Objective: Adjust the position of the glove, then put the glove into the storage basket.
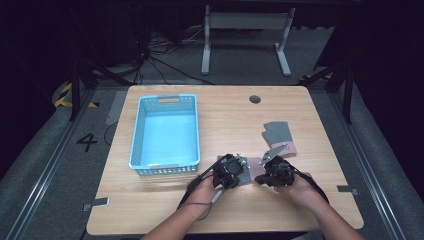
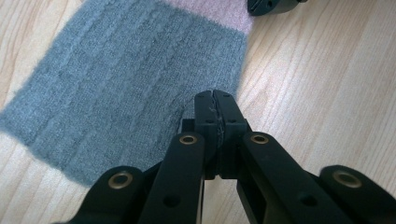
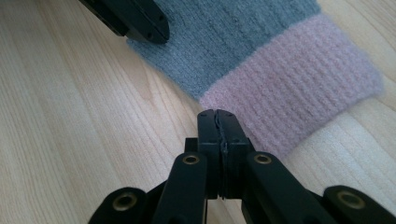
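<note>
Grey knit sock (image 2: 126,88) with pink cuff (image 3: 299,93) lies at lower centre of the counter (image 1: 225,120); soft, light, best pinched at an edge. Left gripper (image 2: 216,100) and right gripper (image 3: 218,119) sit clenched, empty, beside it.

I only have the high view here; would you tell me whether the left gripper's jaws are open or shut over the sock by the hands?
Observer: The left gripper is shut, its jaws pressed together.
Operator: Where do its tips sit?
Observer: At the edge of the sock, on its grey end; whether they pinch the cloth I cannot tell.
Operator: And the right gripper?
Observer: The right gripper is shut too, with its tips at the edge of the pink cuff.
</note>
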A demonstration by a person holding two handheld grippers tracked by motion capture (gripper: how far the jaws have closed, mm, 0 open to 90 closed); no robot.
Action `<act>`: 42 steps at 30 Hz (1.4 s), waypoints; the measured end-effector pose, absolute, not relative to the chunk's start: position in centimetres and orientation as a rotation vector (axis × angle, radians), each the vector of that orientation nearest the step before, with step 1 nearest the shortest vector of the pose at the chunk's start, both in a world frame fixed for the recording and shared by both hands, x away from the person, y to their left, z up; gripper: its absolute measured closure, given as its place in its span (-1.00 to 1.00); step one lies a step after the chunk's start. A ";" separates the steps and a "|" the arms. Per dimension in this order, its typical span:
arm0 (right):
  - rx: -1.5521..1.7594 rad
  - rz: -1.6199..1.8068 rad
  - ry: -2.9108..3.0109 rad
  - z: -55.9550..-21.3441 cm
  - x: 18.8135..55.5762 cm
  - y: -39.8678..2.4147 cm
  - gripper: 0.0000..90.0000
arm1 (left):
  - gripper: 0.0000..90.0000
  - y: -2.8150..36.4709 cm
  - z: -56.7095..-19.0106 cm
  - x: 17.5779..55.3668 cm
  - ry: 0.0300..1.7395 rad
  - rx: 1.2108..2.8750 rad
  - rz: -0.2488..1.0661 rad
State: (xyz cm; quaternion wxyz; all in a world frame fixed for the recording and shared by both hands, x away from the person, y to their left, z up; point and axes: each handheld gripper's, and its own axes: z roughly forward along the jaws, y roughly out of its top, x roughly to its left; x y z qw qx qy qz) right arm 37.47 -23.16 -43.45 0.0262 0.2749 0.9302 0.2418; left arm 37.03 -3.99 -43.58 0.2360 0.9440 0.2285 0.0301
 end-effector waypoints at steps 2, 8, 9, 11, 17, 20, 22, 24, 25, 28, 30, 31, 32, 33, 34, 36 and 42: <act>0.842 0.746 2.876 -43.4 37.4 -23.2 0.99 | 0.98 -3.8 -43.5 37.1 0.637 2.586 0.073; 0.823 0.766 2.874 -42.9 37.2 -23.1 0.99 | 0.93 -3.2 -42.6 37.0 0.636 2.546 0.084; 0.822 0.777 2.870 -42.8 37.2 -23.1 0.98 | 0.90 -3.1 -42.4 37.0 0.633 2.539 0.087; 0.827 0.795 2.857 -42.5 37.1 -23.2 0.98 | 0.87 -2.7 -42.1 37.0 0.640 2.529 0.086; 0.861 0.854 2.801 -41.5 37.2 -23.9 0.94 | 0.77 -1.9 -41.1 37.0 0.644 2.499 0.097; 0.874 0.874 2.780 -41.2 37.3 -24.4 0.92 | 0.69 -1.6 -40.7 37.1 0.646 2.484 0.089; 0.891 0.880 2.771 -41.1 37.3 -24.6 0.91 | 0.65 -1.4 -40.5 37.1 0.655 2.470 0.072; 0.898 0.883 2.762 -41.0 37.4 -24.8 0.89 | 0.58 -1.2 -40.4 37.1 0.653 2.466 0.065; 0.905 0.891 2.756 -40.9 37.4 -24.9 0.89 | 0.56 -1.2 -40.4 37.1 0.649 2.464 0.067; 0.911 0.901 2.744 -40.8 37.5 -25.0 0.87 | 0.50 -1.0 -40.2 37.1 0.648 2.452 0.062; 0.918 0.911 2.735 -40.7 37.5 -25.1 0.85 | 0.48 -0.8 -40.1 37.1 0.644 2.448 0.066; 0.917 0.912 2.731 -40.6 37.5 -25.1 0.84 | 0.47 -0.7 -40.0 37.1 0.647 2.441 0.066; 0.917 0.917 2.729 -40.6 37.5 -25.1 0.83 | 0.47 -0.6 -39.9 37.1 0.644 2.439 0.065; 0.918 0.920 2.725 -40.6 37.5 -25.2 0.81 | 0.46 -0.5 -39.8 37.1 0.642 2.435 0.068; 0.925 0.925 2.720 -40.5 37.5 -25.2 0.80 | 0.45 -0.4 -39.7 37.1 0.644 2.432 0.068; 0.932 0.938 2.705 -40.3 37.5 -25.3 0.76 | 0.44 -0.3 -39.5 37.1 0.646 2.424 0.076; 0.957 0.975 2.648 -39.3 38.0 -25.9 0.63 | 0.41 0.8 -39.0 37.2 0.673 2.394 0.077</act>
